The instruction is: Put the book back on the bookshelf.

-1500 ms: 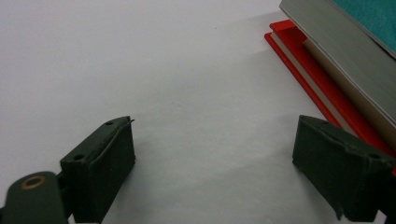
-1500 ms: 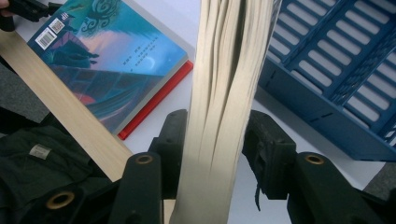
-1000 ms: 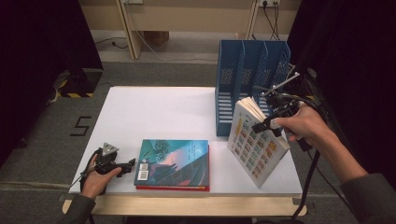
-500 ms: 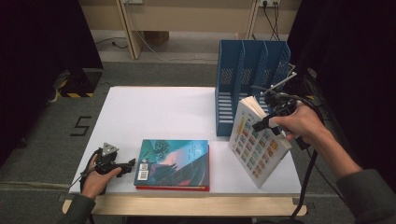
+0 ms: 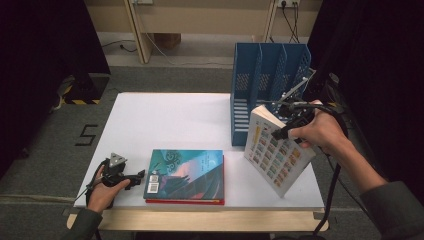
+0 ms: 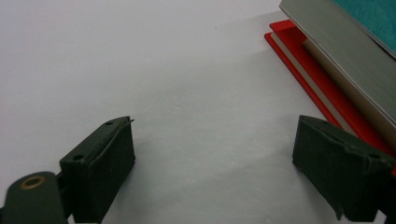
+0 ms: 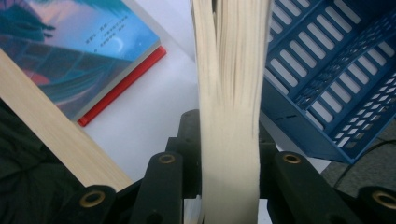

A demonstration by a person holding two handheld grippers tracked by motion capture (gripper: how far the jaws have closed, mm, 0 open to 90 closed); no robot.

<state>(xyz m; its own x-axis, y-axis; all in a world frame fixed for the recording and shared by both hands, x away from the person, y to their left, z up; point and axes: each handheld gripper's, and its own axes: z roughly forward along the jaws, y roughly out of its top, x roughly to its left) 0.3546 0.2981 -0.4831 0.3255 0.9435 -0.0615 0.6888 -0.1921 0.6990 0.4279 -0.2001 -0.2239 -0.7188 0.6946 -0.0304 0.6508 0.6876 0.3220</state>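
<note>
Looking down from the high view, the right gripper (image 5: 286, 120) has just been closing its jaws on the upper edge of a white book (image 5: 276, 150) with a grid of small coloured pictures on its cover. That book stands tilted on its lower corner at the right of the white worktop (image 5: 175, 120), just in front of the blue file rack (image 5: 267, 85). The left gripper (image 5: 131, 178) rests near the worktop's front left edge, just beside a teal-covered book (image 5: 186, 172) that lies flat on a red book (image 5: 220, 200).

In the left gripper view, the jaws stand apart over bare worktop, with nothing between them; the stacked books' edges lie at the right.

In the right gripper view, the jaws are clamped on the white book's page block (image 7: 231, 107), with the rack to the right and the teal-covered book to the left.
</note>
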